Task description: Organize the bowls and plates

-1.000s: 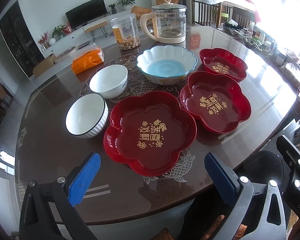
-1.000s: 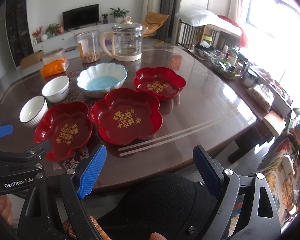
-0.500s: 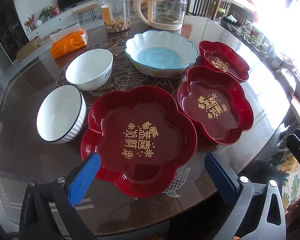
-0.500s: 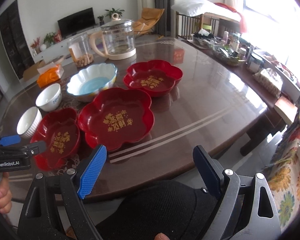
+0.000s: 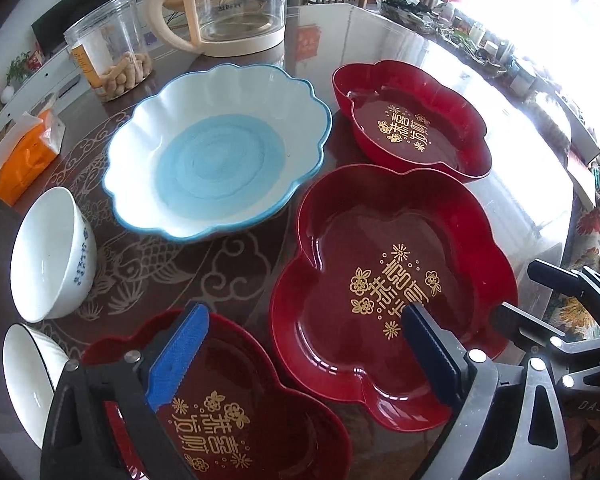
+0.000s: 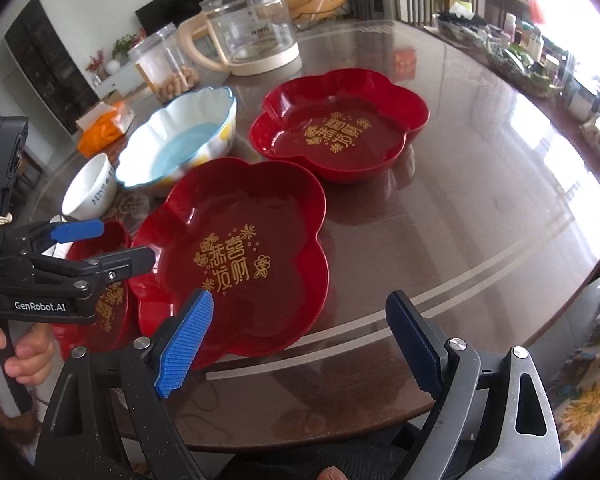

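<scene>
Overhead, left claw [image 5: 304, 354] above red plates [image 5: 388, 292]

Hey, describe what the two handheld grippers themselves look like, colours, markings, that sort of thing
Both are black, angular frames with triangular cut-outs and silver pivot bolts. Each finger ends in a ribbed blue pad, on the right gripper and the left gripper alike. In the right wrist view, the left one's side carries white "GenRobot.AI" lettering and a grey handle, held by a bare hand. A cream band wraps its body.
</scene>
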`<state>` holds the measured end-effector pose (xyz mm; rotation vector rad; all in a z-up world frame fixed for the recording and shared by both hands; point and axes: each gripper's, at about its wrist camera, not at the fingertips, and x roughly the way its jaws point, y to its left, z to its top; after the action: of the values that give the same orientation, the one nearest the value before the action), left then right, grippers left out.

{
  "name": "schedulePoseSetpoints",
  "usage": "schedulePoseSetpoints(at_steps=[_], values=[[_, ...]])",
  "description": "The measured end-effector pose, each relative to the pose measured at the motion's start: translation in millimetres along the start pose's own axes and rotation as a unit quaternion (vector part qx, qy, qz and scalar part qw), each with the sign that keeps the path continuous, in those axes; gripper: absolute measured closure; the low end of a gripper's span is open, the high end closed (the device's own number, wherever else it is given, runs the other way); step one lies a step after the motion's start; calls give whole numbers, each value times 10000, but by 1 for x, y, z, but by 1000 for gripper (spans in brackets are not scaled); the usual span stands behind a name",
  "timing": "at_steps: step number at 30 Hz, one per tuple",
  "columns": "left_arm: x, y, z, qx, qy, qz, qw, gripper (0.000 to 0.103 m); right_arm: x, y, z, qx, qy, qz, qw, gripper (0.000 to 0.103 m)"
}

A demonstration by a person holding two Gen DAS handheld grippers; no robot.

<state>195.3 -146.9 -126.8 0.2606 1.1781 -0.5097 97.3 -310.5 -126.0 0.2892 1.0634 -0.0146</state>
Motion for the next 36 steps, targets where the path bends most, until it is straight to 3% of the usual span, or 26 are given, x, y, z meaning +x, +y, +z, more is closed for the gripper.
schedulePoseSetpoints(at_steps=[4,7,9,11,13,18,24,29,36], values=[[13,-3,11,128,73,25,9999,20,17,-11,5,221,104,-11,9997,15],[23,-5,15,177,240,3,9996,35,25,-15,7,290,205,32,9994,16],[30,-8,15,240,369,-49,9990,46,29,-17,6,337,266,135,9990,29],[35,-11,13,286,468,-46,9985,53,31,-21,6,420,296,114,9986,78],[36,-14,10,357,493,-15,9981,60,31,-28,2,578,388,304,9971,88],[19,-20,-3,359,485,-125,9981,65,15,-34,-11,849,370,595,9939,89],[-23,-53,-9,544,58,-282,9981,65,-28,-46,-25,1105,8,758,9910,89],[-26,-95,8,648,-145,-423,9969,65,-61,-71,-23,1220,-347,524,9905,89],[12,-185,54,1059,-302,-547,9924,65,-79,-144,-15,1741,-689,-139,9822,89]])
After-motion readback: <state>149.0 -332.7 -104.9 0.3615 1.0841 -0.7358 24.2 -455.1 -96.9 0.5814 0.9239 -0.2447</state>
